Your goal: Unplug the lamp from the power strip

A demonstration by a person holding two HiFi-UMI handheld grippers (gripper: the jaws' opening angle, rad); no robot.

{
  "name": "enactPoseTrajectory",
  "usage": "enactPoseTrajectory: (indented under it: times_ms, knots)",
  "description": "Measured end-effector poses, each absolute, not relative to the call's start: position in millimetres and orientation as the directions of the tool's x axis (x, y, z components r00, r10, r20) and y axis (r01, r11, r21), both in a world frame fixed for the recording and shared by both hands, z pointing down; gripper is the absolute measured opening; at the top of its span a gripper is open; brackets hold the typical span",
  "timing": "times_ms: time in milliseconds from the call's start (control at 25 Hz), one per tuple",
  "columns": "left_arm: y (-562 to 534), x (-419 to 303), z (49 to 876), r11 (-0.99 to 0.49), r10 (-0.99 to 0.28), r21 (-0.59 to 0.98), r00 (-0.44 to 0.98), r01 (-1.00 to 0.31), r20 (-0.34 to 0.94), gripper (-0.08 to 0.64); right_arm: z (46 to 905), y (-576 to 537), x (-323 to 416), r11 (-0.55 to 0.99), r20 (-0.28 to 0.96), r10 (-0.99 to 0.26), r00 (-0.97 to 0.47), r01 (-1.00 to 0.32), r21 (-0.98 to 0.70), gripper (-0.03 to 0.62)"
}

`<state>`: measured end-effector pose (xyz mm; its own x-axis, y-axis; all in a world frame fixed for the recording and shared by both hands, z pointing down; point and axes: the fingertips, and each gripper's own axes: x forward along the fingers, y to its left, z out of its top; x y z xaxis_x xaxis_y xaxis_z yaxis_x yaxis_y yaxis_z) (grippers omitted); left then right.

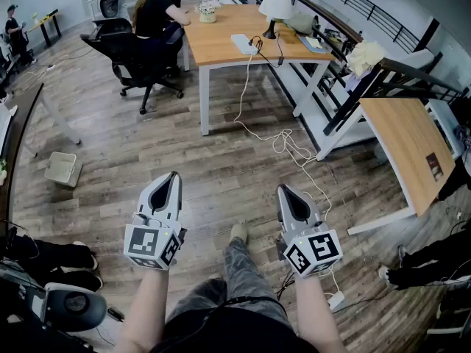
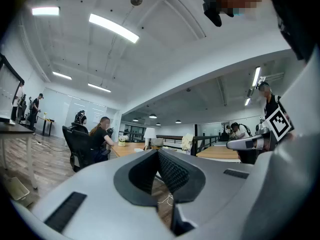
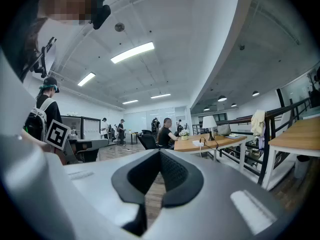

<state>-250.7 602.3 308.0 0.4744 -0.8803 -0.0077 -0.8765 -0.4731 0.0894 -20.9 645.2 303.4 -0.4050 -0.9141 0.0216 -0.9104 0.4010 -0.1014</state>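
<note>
Seen from the head view, a wooden desk (image 1: 221, 46) with white legs stands well away, across a wood-plank floor (image 1: 147, 145). A white-shaded lamp (image 1: 276, 6) is set near the desk's far right edge. A white power strip (image 1: 243, 44) lies just beside it on the desktop, with dark cords (image 1: 262, 48) gathered at its end. A white cable (image 1: 283, 142) drops from the desk and trails in loops across the floor toward the viewer. A person is seated in a black office chair (image 1: 129, 50) at the desk's left side.

The left gripper (image 1: 174, 176) and the right gripper (image 1: 284, 191) are held level in the foreground, side by side and apart. In each gripper view the ribbed pads are seen pressed together with nothing between them, so both grippers are closed and empty.

Nothing on the desk has been touched, so the approach is judged to be the step in hand. The looped cable should be stepped around. Which plug belongs to the lamp cannot be told from here. It is best traced from the lamp's base along its cord. The jaws must be opened before the reach. The strip is best pinned down with one gripper while the plug body, not the cord, is gripped with the other and drawn straight out, so that neither the strip nor the lamp is dragged.
</note>
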Motion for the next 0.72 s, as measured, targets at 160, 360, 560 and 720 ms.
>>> enactPoseTrajectory:
  times_ms: [160,360,560,720]
  knots:
    - [579.5,-242.7,312.4,-0.479,-0.877,0.088,0.481,-0.873,-0.005,-0.004,310.9,619.4,-14.7,0.390,0.025,-0.918,-0.395,-0.914,-0.116,0.007]
    - [542.6,-233.8,319.2,-0.466,-0.884,0.083,0.468,-0.881,-0.001,-0.005,321.8,579.9,2.1,0.381,0.034,-0.920,-0.390,-0.913,-0.145,0.006]
    - [503.1,-227.2,321.2,-0.424,-0.905,0.082,0.426,-0.902,0.005,-0.004,324.1,536.6,18.6,0.399,0.021,-0.912,-0.409,-0.898,-0.184,0.008]
    - [468.4,-216.1,308.7,-0.406,-0.913,0.085,0.407,-0.910,-0.016,-0.004,310.3,498.3,31.0,0.417,-0.015,-0.905,-0.425,-0.881,-0.225,0.008]
